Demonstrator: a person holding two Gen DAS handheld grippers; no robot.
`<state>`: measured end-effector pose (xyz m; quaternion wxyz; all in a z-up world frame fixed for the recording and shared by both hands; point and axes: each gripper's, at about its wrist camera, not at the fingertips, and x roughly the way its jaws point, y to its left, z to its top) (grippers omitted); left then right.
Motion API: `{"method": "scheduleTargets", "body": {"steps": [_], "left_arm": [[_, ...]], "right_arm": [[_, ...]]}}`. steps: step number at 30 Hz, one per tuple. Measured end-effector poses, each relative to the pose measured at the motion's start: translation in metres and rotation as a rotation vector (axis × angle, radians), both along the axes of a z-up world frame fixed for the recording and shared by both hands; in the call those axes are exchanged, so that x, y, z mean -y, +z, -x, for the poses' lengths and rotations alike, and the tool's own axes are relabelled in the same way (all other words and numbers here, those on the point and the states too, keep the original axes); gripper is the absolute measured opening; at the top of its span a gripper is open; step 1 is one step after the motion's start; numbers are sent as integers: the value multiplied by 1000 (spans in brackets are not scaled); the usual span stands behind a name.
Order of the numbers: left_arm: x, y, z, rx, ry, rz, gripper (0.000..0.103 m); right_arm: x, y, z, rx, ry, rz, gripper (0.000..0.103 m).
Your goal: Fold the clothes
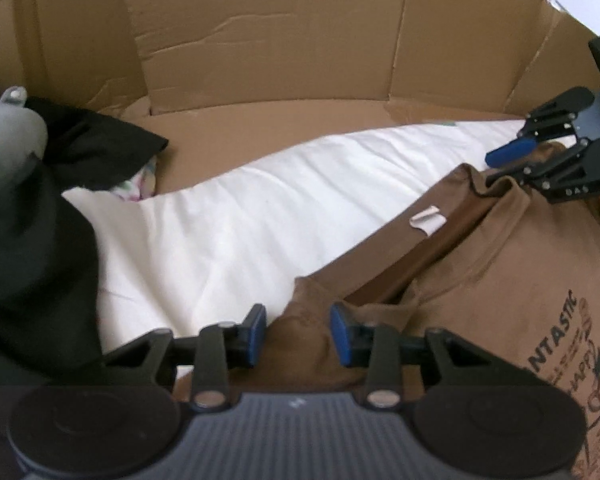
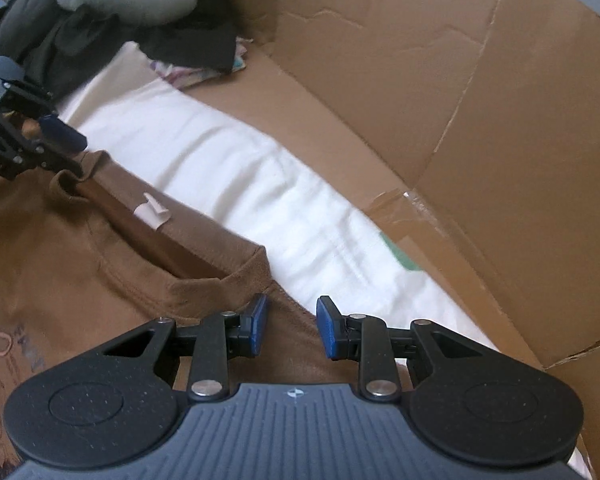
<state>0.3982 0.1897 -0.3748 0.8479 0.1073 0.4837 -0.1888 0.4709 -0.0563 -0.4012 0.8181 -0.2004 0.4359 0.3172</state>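
- Lying on a white sheet (image 1: pixel 228 216) is a brown T-shirt (image 1: pixel 500 264), front side up, with dark print on its chest and a small white tag (image 1: pixel 427 219) inside the neck.
- The shirt's neck hole gapes open, so the darker inside shows.
- The left gripper (image 1: pixel 298 334) points down at one shoulder of the shirt, beside the neck.
- Its blue pads (image 1: pixel 340 336) stand partly apart, with a bump of brown cloth between them; I cannot tell if they squeeze it.
- The right gripper (image 2: pixel 290 326) points down at the other shoulder, near the other end of the neck.
- Its blue pads (image 2: pixel 327 328) are partly apart too, and brown cloth lies under the gap; I cannot tell if it is pinched.
- Each gripper shows far off in the other one's view, at the far end of the neck.
- The sheet lies inside a big cardboard box (image 1: pixel 268 40) with tall walls all around.
- In the box's far corner sits a heap of black clothes (image 1: pixel 32 232).
- A grey soft thing (image 1: pixel 8 136) with a metal clip rests on top of that heap.
- A bit of flowery cloth (image 1: pixel 140 184) peeks out from under the black clothes.
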Motion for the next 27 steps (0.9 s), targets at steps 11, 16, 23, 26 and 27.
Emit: {"method": "scheduleTargets", "body": {"steps": [11, 16, 23, 26, 27], "left_arm": [[-2, -12, -12, -57, 27, 29, 49], [-1, -11, -9, -56, 10, 46, 28], [-3, 13, -3, 76, 6, 39, 7], [-5, 24, -4, 150, 24, 28, 6], [-4, 26, -6, 166, 27, 20, 6]], "right_arm": [[-17, -8, -8, -38, 72, 13, 40], [-34, -9, 3, -3, 158, 52, 17], [-29, 11, -1, 63, 122, 46, 7], [-26, 24, -4, 124, 83, 37, 6], [-26, 27, -5, 143, 75, 41, 6]]}}
